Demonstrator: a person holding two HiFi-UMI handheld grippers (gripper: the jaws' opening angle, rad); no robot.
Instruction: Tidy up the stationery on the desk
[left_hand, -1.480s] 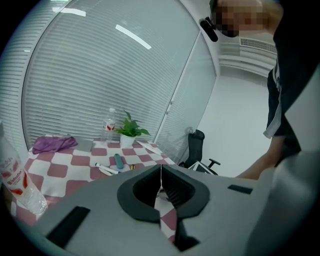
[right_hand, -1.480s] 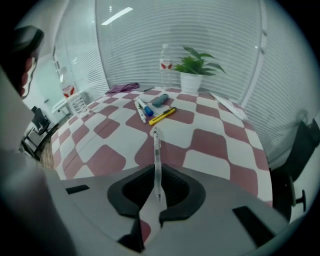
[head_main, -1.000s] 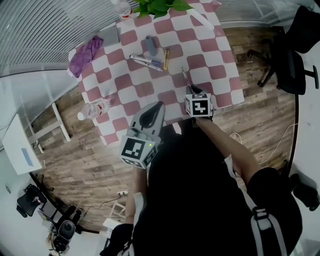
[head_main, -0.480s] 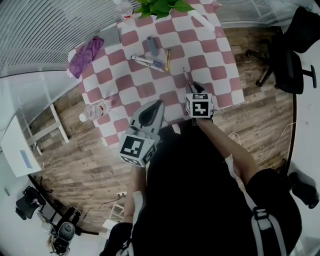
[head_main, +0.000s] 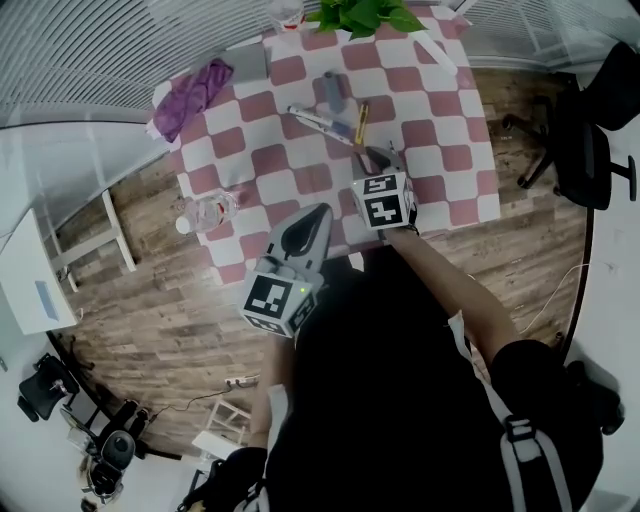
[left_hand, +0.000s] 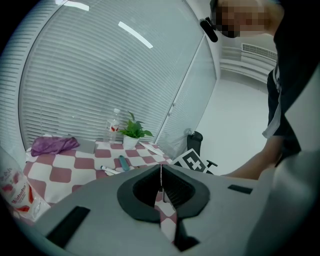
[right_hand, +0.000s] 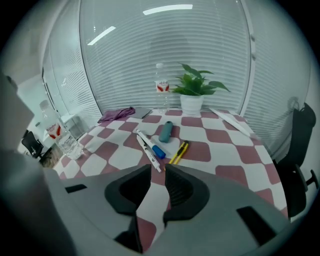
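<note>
White with a blue cap, the marker lies on the red-and-white checked cloth, just past the tips of my right gripper. A thin white pen lies close beside it, and its near end is right in front of my jaws. Both run slanting, from my tips away and to the left. A yellow utility knife lies just to their right, and a blue-green case sits a bit further back.

My right jaws have just been opening. Now they stand partly apart with nothing between them. My left gripper is closed tight and holds nothing (it hangs back by the near edge of the table, so my right one is much nearer the pens). I think I must turn my jaws across a pen to pinch it.

The water bottle at the left has a red label, but the words are too small for me to read.
</note>
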